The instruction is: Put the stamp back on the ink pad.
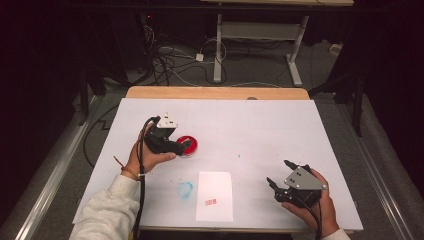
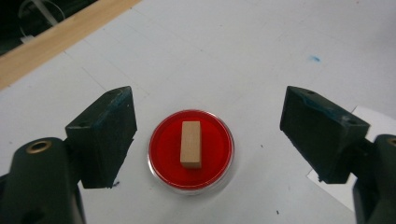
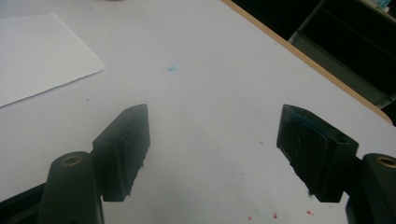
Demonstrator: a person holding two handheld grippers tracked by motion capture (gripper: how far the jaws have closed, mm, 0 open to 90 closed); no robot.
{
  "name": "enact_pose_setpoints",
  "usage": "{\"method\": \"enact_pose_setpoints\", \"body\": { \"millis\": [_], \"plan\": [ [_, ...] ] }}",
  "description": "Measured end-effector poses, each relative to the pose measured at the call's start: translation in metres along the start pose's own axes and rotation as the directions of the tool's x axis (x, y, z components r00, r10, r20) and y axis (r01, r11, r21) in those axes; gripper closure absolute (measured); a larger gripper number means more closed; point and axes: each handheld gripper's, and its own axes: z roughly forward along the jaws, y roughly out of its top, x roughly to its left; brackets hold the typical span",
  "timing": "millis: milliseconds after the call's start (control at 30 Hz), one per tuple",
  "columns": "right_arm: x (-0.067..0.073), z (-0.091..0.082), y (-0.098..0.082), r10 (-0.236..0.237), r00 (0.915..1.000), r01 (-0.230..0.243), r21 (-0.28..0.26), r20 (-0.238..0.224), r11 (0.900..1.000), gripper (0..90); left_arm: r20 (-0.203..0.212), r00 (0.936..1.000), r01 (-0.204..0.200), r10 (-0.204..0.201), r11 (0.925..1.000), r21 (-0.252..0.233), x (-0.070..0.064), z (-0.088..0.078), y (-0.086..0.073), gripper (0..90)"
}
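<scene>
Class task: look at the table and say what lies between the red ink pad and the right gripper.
In the high view, between the red ink pad and the right gripper lies bare white table cover; the sheet of paper sits just below that stretch.

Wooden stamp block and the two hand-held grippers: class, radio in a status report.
Left hand-held gripper open, above red ink pad. Wooden stamp block lying on pad, free. Right hand-held gripper open, empty, over bare table. Nothing blocking.
</scene>
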Motion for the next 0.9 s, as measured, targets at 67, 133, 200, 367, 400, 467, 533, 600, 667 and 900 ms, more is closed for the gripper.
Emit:
{"method": "enact_pose_setpoints", "body": {
  "millis": [67, 133, 200, 367, 400, 467, 533, 600, 667, 900],
  "plan": [
    [0.000, 0.000, 0.000, -0.006, 1.0000, 0.006, 0.003, -0.001, 1.000, 26.2, -0.010, 0.9996, -0.027, 0.027, 0.9995, -0.014, -0.006, -0.003, -0.001, 17.5],
    [0.001, 0.000, 0.000, -0.005, 1.0000, 0.005, 0.005, -0.001, 1.000, 26.2, -0.018, 0.9992, -0.036, 0.035, 0.9989, -0.031, -0.010, -0.006, -0.001, 16.9],
    [0.000, 0.000, -0.001, -0.004, 1.0000, 0.004, 0.005, -0.002, 1.000, 26.2, -0.034, 0.9985, -0.044, 0.042, 0.9983, -0.039, -0.015, -0.008, -0.001, 17.1],
    [0.000, -0.001, 0.000, -0.007, 1.0000, 0.007, -0.004, -0.003, 1.000, 26.2, -0.057, 0.9944, -0.094, 0.088, 0.9902, -0.103, -0.025, -0.013, -0.005, 17.7],
    [0.000, -0.001, 0.000, -0.007, 1.0000, 0.007, -0.006, 0.000, 1.000, 26.1, -0.055, 0.9948, -0.092, 0.086, 0.9893, -0.113, -0.026, -0.014, -0.006, 17.1],
    [0.000, -0.002, 0.000, -0.001, 1.0000, 0.001, -0.010, -0.005, 1.000, 26.1, -0.069, 0.9939, -0.095, 0.086, 0.9873, -0.128, -0.028, -0.014, -0.010, 16.7],
    [-0.001, -0.002, 0.000, 0.000, 1.0000, 0.000, -0.013, -0.004, 1.000, 26.0, -0.077, 0.9926, -0.105, 0.094, 0.9837, -0.146, -0.030, -0.015, -0.013, 16.7],
    [-0.001, -0.003, 0.000, 0.005, 1.0000, -0.005, -0.017, -0.001, 1.000, 26.0, -0.078, 0.9920, -0.112, 0.100, 0.9792, -0.169, -0.032, -0.018, -0.016, 16.7],
    [-0.002, -0.004, 0.001, 0.008, 1.0000, -0.008, -0.021, 0.001, 1.000, 26.0, -0.080, 0.9924, -0.106, 0.093, 0.9791, -0.174, -0.034, -0.019, -0.019, 16.7],
    [-0.002, -0.006, 0.002, 0.005, 1.0000, -0.005, -0.039, 0.003, 0.999, 26.0, -0.128, 0.9848, -0.138, 0.118, 0.9765, -0.166, -0.041, -0.025, -0.028, 16.7]
  ]
}}
